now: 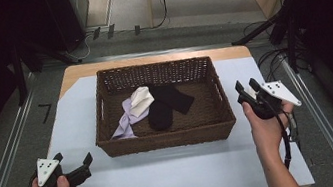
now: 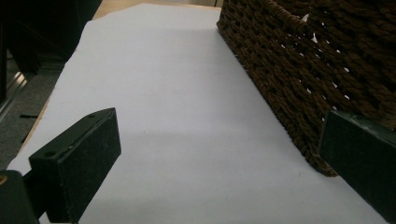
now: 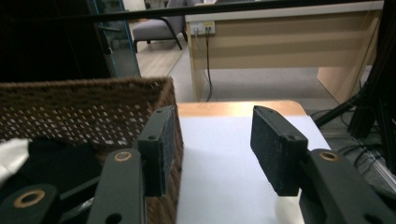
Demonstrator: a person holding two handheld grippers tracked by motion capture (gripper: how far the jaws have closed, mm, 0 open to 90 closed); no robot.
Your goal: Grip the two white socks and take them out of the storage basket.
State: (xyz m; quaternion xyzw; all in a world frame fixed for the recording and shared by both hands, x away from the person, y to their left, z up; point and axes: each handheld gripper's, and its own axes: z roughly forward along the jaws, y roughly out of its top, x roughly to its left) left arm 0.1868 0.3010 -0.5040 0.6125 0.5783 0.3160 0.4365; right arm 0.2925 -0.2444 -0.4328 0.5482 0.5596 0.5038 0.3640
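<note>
Basket, both grippers' fingers apart, empty

No readable text, label or number anywhere

A dark brown woven basket is sitting on a pale white sheet. Inside that basket, a black sock is lying beside a cream-white cloth, with a lilac cloth showing at the cream one's near-left. Black grippers are carrying light grey plates.
</note>
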